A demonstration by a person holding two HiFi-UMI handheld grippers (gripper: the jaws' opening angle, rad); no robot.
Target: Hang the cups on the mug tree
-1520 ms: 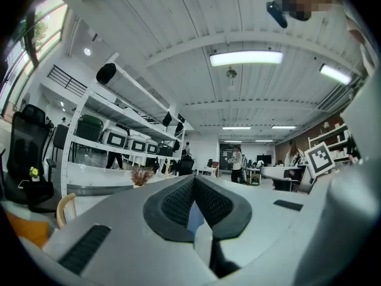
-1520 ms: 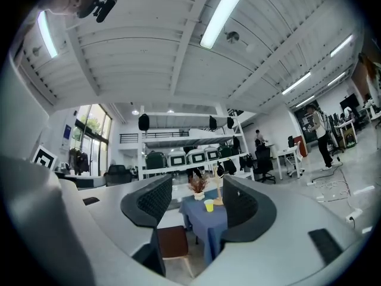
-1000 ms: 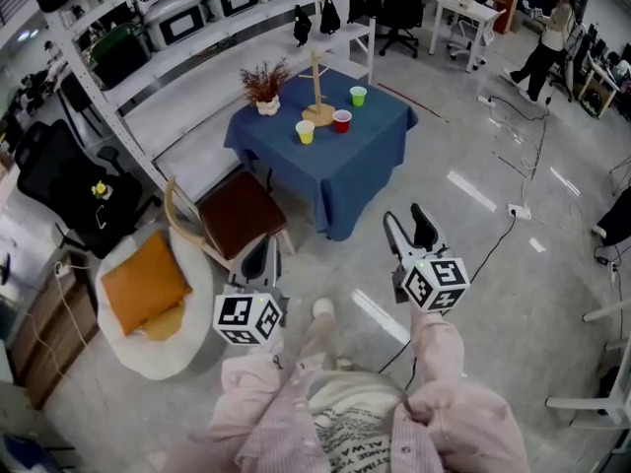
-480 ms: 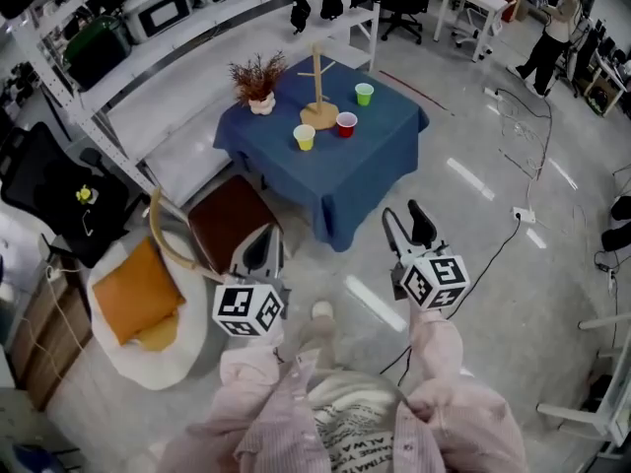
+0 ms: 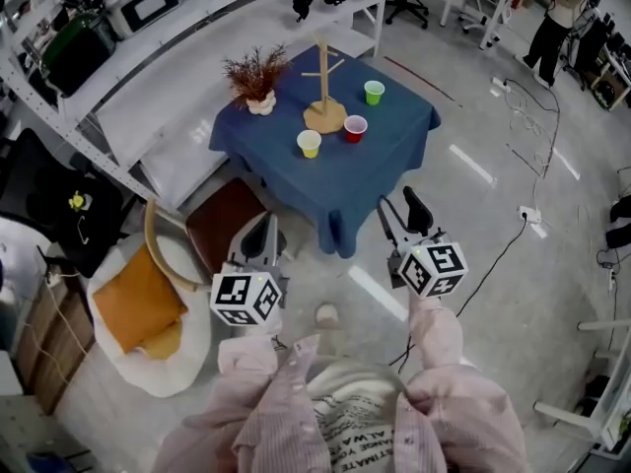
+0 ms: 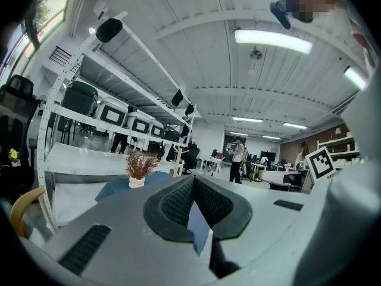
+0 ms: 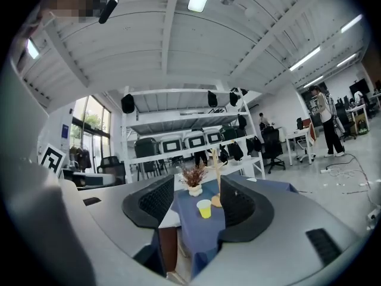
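Cups are all unhung for now. Head view: yellow cup and red cup sit just in front of the mug tree. The green cup is to its right and a plant to its left, all on the blue table. Both claws are well short of the tree, out over the floor: left gripper and right gripper, neither carrying anything.

Left gripper view: jaws pinched together at the tips, nothing in them. Tree and plant are far off beyond them.

Right gripper view: jaws fairly wide and empty. The yellow cup and the tree line up in the gap, but way off.

What could bite from here, imo: the cups look light and crowd the tree's base, so a sloppy reach for one could knock its neighbour or the tree over. The left claw needs opening before it's any use. Also a chair sits between the left gripper and the tree, easy to clip on the way in.
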